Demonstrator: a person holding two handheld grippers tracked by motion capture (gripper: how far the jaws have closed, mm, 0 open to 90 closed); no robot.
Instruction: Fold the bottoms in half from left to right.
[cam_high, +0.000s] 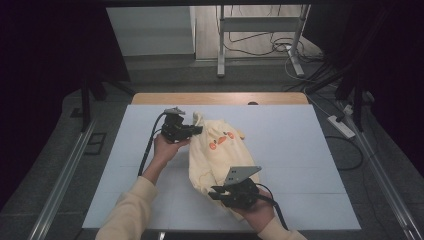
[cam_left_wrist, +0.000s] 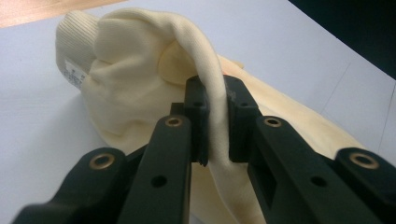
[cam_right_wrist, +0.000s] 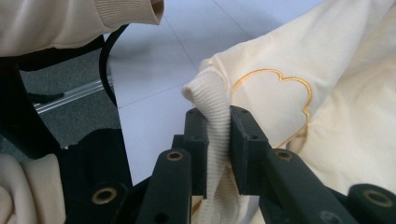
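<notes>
A cream-yellow sweatshirt (cam_high: 216, 152) with an orange duck print lies bunched on the white table (cam_high: 300, 150). My left gripper (cam_high: 196, 130) holds it from the left at its far end, shut on a fold of the cloth (cam_left_wrist: 212, 93) near the ribbed collar (cam_left_wrist: 77, 37). My right gripper (cam_high: 215, 192) is at the near end, shut on a ribbed hem (cam_right_wrist: 215, 121) beside an orange embroidered outline (cam_right_wrist: 275, 93). Both folds are pinched tight between the black jaws.
White foam boards cover the table, with a wooden edge (cam_high: 220, 98) at the back. A person's cream sleeve (cam_right_wrist: 70, 21) and a black cable (cam_right_wrist: 108, 60) show in the right gripper view. Metal table legs (cam_high: 220, 45) and a power strip (cam_high: 341, 126) stand beyond the table.
</notes>
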